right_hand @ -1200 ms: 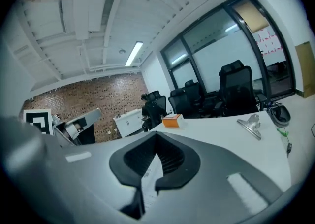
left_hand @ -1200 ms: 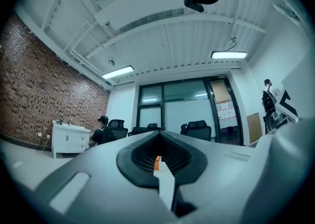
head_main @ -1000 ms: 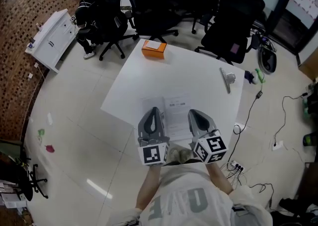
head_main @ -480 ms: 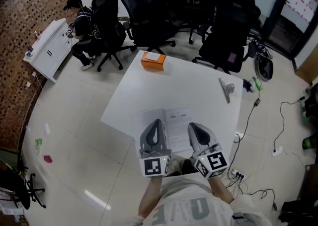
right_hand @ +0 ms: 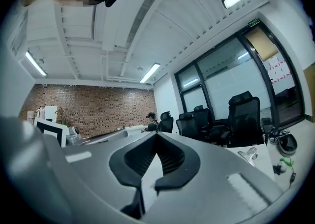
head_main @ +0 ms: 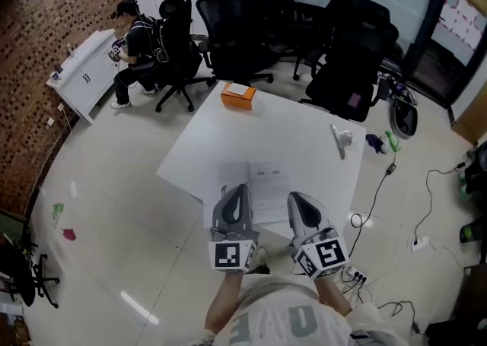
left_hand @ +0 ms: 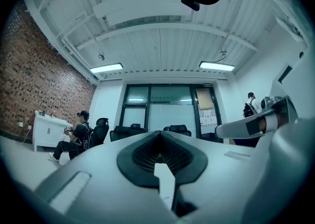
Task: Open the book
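Thin, flat white book point(head_main: 262, 185) lies on the smooth square table point(head_main: 289, 128).

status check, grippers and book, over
Left gripper and right gripper both shut, empty. Book flat on the table, not gripped. Orange box and metal clip well clear of it.

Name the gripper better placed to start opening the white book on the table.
Right, probably. The right gripper hangs shut at the right edge of the thin white book; the left gripper, also shut, is over its left part. Spine side unclear.
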